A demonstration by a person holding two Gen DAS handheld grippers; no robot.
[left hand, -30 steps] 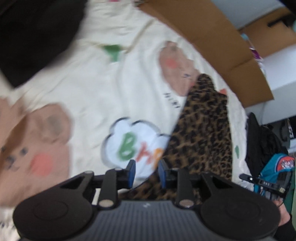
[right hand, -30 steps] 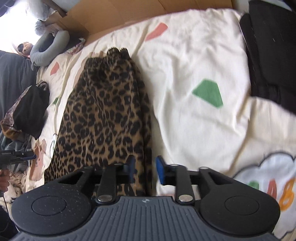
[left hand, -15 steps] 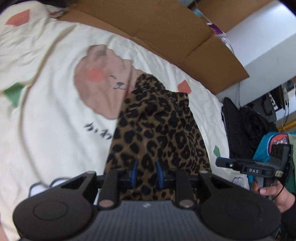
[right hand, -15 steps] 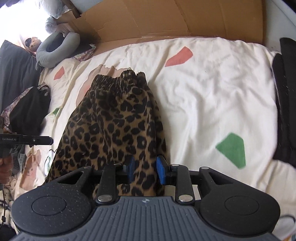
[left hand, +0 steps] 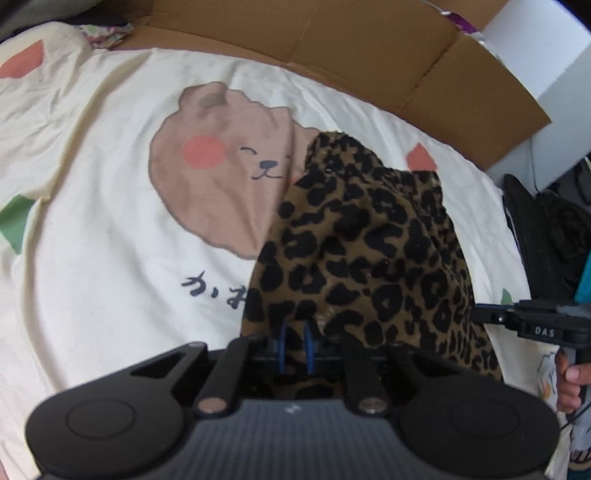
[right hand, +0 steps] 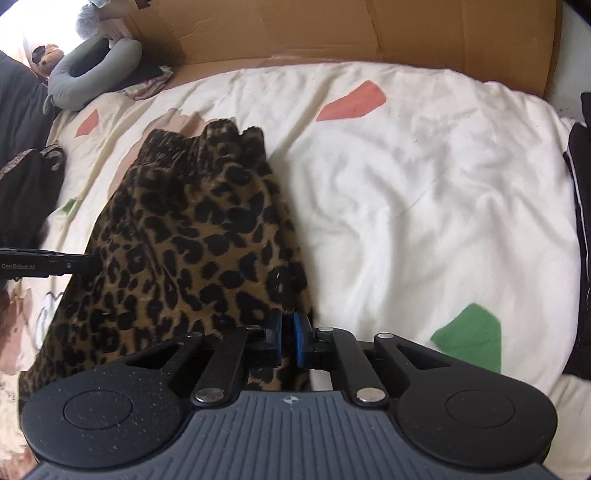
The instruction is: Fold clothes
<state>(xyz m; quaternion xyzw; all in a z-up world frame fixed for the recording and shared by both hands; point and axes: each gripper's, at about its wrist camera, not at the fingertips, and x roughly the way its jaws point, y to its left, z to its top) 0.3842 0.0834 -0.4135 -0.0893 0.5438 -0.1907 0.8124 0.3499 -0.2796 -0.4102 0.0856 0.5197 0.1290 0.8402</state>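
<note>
Two tools: left tool (left hand: 294,345) and right tool (right hand: 287,338), both with jaws just closed to a narrow gap.
Left tool grip: blue pads pinch the near hem of the brown leopard-print fabric garment (left hand: 369,266).
Right tool grip: pads nip the garment's (right hand: 192,236) near right corner.
Garment place: on the cream quilted bed cover (right hand: 406,192) with pastel shapes.
Long axis: near to far, gathered waistband at the far end, toward the brown cardboard (right hand: 332,29).

You are working in soft, even daylight; a window is glaring white at the right wrist view's top-left corner (right hand: 22,22). Fisheye bending is curving the edges, and both views are looking slightly soft.
</note>
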